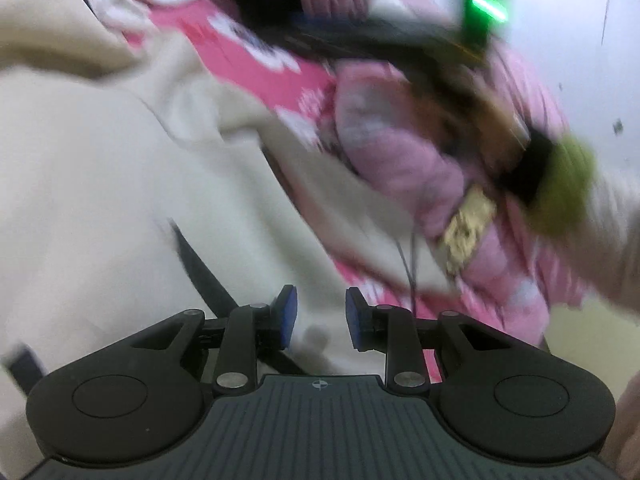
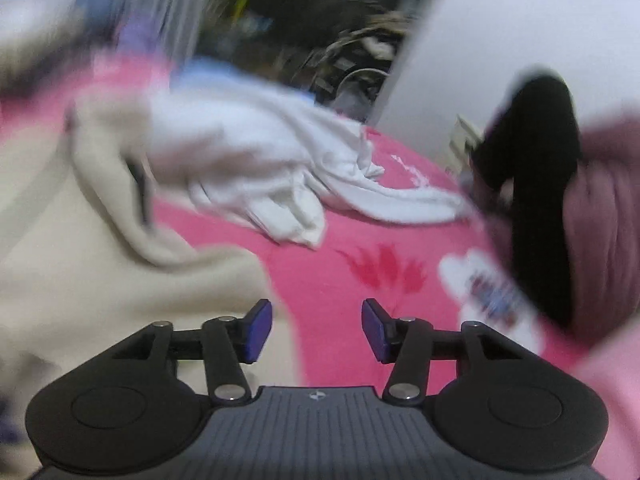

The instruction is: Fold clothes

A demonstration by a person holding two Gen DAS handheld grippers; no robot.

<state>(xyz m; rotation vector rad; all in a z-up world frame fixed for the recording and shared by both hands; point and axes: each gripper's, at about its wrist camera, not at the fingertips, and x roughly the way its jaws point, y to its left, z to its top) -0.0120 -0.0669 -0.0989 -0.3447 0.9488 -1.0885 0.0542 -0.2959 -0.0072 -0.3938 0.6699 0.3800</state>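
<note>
A cream hooded garment (image 1: 100, 200) with a dark drawstring (image 1: 204, 276) fills the left wrist view, spread over a pink printed bed sheet (image 1: 260, 68). My left gripper (image 1: 320, 316) hovers over it, its blue pads a little apart; only cloth lying below shows in the gap. In the right wrist view the same cream garment (image 2: 60, 264) lies at the left. My right gripper (image 2: 316, 332) stands open above the pink sheet (image 2: 340, 272) with nothing between its pads. A crumpled white garment (image 2: 260, 152) lies further back on the bed.
A person's pink quilted sleeve (image 1: 400, 160) and the blurred body of the other gripper with a green light (image 1: 486, 2) cross the upper right of the left wrist view. A black shape (image 2: 532, 168) and mauve quilted cloth (image 2: 604, 208) sit at the right, a white wall (image 2: 500, 20) behind.
</note>
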